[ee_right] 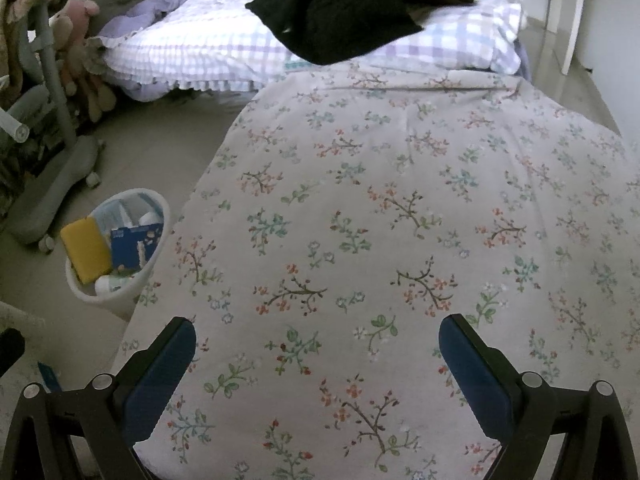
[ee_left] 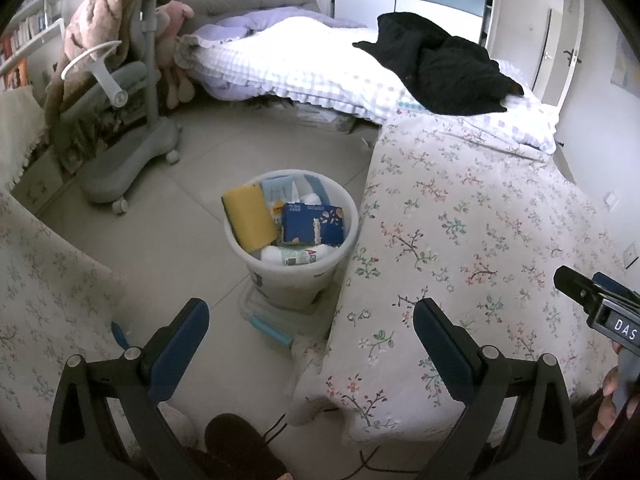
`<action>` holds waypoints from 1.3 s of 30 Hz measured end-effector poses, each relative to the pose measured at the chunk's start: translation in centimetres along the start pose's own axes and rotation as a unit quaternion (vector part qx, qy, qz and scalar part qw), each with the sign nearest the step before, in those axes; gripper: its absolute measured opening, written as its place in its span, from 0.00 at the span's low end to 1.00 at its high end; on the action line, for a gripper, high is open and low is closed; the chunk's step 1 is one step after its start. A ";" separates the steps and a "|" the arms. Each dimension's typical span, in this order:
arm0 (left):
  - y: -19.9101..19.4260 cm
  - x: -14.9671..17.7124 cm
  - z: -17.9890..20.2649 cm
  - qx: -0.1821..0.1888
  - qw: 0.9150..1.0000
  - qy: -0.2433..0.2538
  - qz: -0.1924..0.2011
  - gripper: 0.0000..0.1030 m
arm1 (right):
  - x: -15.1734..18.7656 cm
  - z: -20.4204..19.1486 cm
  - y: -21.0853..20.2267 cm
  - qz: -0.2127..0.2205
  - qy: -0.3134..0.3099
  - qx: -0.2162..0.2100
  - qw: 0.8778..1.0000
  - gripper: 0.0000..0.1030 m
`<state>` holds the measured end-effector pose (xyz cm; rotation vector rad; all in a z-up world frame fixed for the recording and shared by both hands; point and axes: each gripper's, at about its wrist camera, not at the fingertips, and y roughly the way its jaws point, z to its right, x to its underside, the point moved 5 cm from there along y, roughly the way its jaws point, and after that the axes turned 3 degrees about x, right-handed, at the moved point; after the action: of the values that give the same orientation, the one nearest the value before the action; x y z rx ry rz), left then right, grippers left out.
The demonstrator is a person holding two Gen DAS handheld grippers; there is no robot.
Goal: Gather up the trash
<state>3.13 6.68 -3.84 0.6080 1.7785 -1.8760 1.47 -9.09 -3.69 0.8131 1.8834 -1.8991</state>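
Left gripper point(ee_left: 311, 342) spread, empty, above floor. Right gripper point(ee_right: 317, 356) spread, empty, over floral cover point(ee_right: 400, 220). White bin point(ee_left: 294, 280) on floor beside cover, holding yellow sponge point(ee_left: 249, 216), blue box point(ee_left: 313, 224), white bottle point(ee_left: 294, 256).

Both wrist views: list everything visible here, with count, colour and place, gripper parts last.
bin: one, white, on the floor beside the floral cloth
sponge: one, yellow, upright in the bin
box: one, blue, in the bin beside the sponge
bottle: one, white, lying in the bin
floral cloth: one, pale with flowers, covering the near surface
black garment: one, on the checked bedding
checked bedding: one, white and lilac, on the bed
chair: one, grey, left of the bed
plush toy: one, pink, by the chair
left gripper: open, blue pads, holding nothing
right gripper: open, blue pads, over the floral cloth
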 end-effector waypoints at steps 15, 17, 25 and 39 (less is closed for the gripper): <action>-0.1 0.0 0.1 0.000 1.000 0.000 0.001 1.00 | -0.1 0.1 0.0 0.002 0.002 0.000 1.000 0.97; -0.1 -0.1 0.1 0.001 1.000 0.000 0.001 1.00 | -0.2 0.0 0.0 0.003 0.003 0.000 1.000 0.97; -0.1 0.0 0.0 0.000 1.000 0.000 0.002 1.00 | -0.3 0.2 -0.1 0.005 0.007 0.000 1.000 0.97; -0.4 -0.6 -0.1 0.000 1.000 0.000 0.005 1.00 | -0.5 0.2 -0.2 0.008 0.009 0.000 1.000 0.97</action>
<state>3.34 6.80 -3.17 0.6148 1.7714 -1.8705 1.66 -9.32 -3.23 0.8446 1.8819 -1.8896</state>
